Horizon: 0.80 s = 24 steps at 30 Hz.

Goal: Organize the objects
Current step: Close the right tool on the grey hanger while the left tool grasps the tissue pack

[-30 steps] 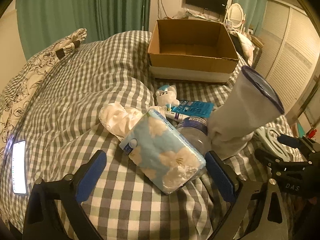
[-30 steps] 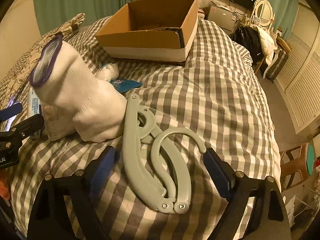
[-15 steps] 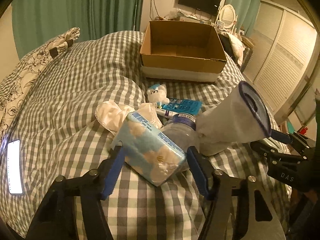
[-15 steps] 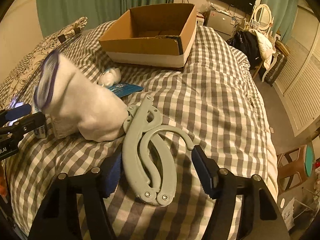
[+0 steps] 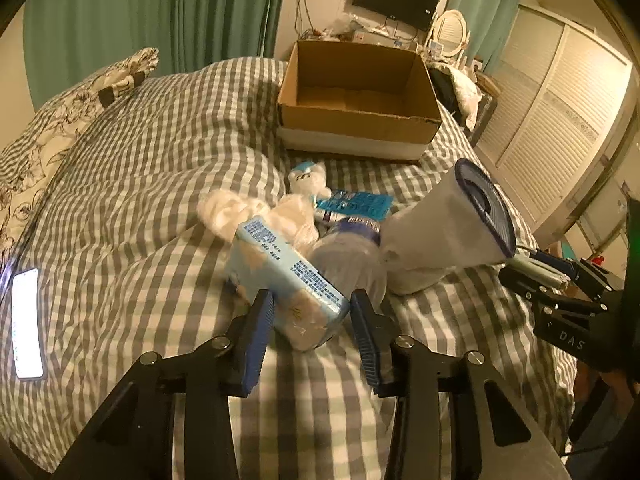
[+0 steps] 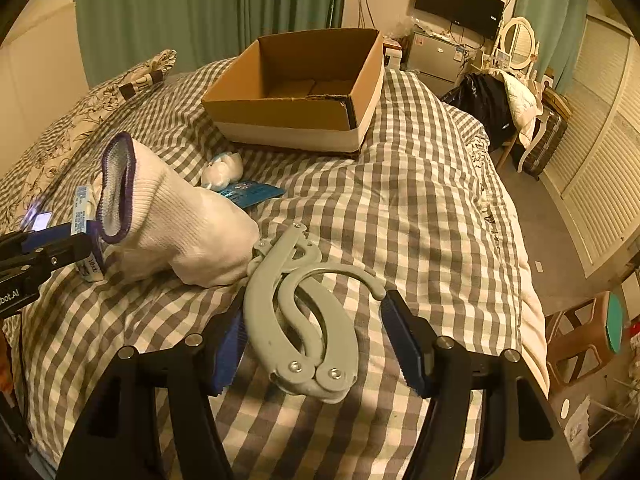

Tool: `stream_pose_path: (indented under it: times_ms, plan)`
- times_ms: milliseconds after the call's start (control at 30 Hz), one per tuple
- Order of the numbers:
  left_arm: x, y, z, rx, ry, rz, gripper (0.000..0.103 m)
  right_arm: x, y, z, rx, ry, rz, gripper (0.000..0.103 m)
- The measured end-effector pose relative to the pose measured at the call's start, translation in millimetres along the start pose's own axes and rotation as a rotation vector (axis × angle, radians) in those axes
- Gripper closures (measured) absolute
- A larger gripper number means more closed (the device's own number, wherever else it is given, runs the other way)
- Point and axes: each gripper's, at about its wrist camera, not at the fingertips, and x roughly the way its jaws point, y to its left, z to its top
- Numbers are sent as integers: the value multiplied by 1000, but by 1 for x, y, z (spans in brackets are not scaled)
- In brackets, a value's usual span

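Note:
A pile lies on the checked bed: a blue floral tissue pack (image 5: 280, 276), a clear jar (image 5: 352, 256), a white sock with a purple cuff (image 5: 448, 228), a small white plush (image 5: 308, 180), a blue card (image 5: 356, 202) and crumpled white cloth (image 5: 236, 212). My left gripper (image 5: 312, 320) is closed on the near end of the tissue pack. A grey-green plastic hanger clip (image 6: 304, 312) lies beside the sock (image 6: 180, 228). My right gripper (image 6: 316, 340) is open around it, left pad touching. An open cardboard box (image 5: 356, 96) stands behind the pile.
A lit phone (image 5: 26, 324) lies at the left of the bed. A patterned pillow (image 5: 60, 120) is at the back left. The bed edge drops off at the right toward a brown stool (image 6: 588, 332) and louvred wardrobe doors (image 5: 552, 128).
My left gripper's jaws closed from wide open onto the tissue pack. My right gripper's jaws narrowed around the hanger clip and moved forward over it.

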Motion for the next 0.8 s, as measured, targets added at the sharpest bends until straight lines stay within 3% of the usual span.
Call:
stream_pose_path:
  times_ms: [167, 300, 367, 433, 567, 733, 767, 800]
  plan:
    - [-4, 3, -6, 0, 33, 16, 61, 1, 2, -2, -7, 3, -7, 39]
    - [4, -3, -11, 11, 66, 60, 41, 2, 5, -4, -16, 7, -13, 39]
    - [17, -4, -13, 10, 88, 94, 40, 5, 7, -5, -22, 16, -19, 39]
    - [31, -5, -13, 14, 67, 148, 40, 9, 9, -7, -28, 25, -24, 39]
    - [33, -9, -7, -8, 28, 145, 32, 15, 10, -10, -27, 42, -16, 39]
    - [38, -2, 1, -30, -12, 184, 33, 15, 9, -10, -25, 40, -14, 39]
    - [37, 1, 1, -39, -15, 167, 35, 15, 9, -10, -26, 40, -15, 39]
    - [36, 4, 1, -35, -19, 156, 47, 15, 9, -10, -27, 40, -15, 39]
